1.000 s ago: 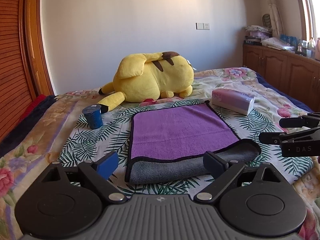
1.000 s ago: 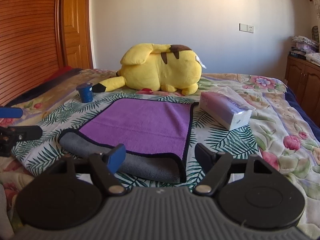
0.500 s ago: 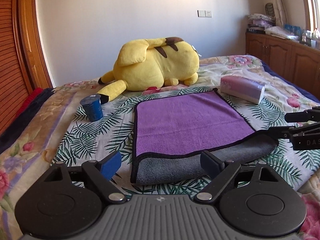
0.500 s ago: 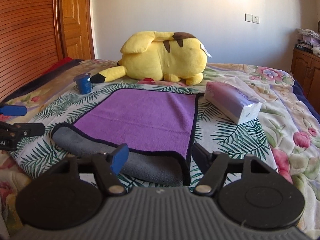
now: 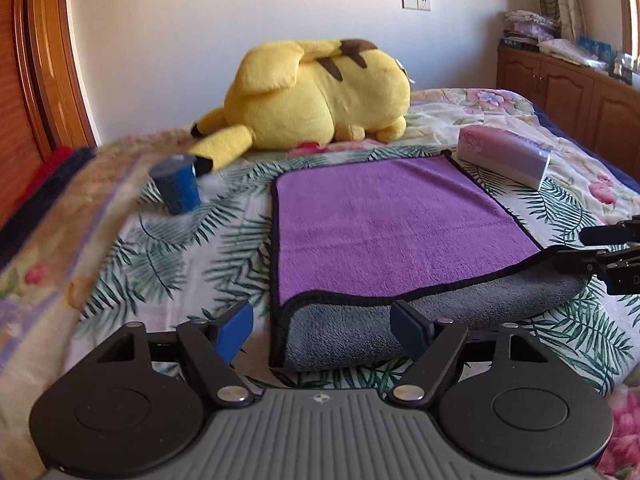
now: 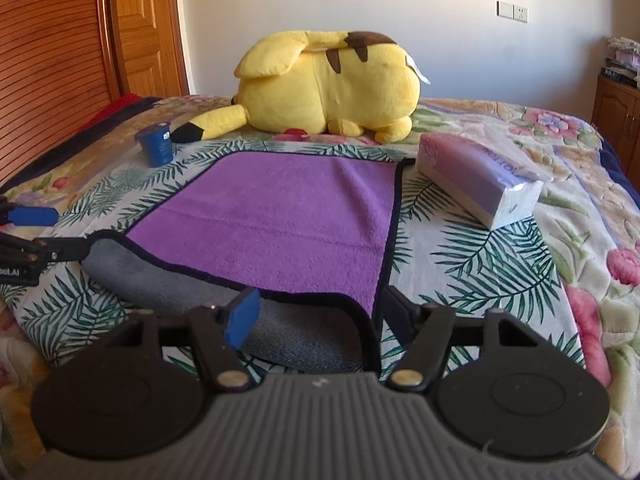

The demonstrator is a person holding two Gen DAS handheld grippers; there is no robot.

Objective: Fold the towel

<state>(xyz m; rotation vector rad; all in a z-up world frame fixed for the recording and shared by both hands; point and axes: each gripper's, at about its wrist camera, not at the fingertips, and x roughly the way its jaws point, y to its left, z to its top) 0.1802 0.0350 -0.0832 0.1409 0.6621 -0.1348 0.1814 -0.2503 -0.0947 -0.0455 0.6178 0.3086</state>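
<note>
Bed (image 5: 120, 240) with leaf-print cover fills both views. Yellow plush (image 5: 320, 96) at 12 o'clock, beyond the towel. Towel (image 5: 384, 224) lies flat mid-bed, purple face up, near edge turned over showing a grey roll (image 5: 360, 332).

My left gripper (image 5: 324, 330) is spread wide, holding nothing: the roll's left end sits between the 2 fingers, left pad (image 5: 236, 328) off the cloth at 9 o'clock.

My right gripper (image 6: 318, 312) is also released, straddling the roll's right corner.

Tissue pack (image 6: 476, 176) at 1 o'clock just beside the towel; blue cup (image 6: 156, 144) at 10 o'clock, apart from it.
</note>
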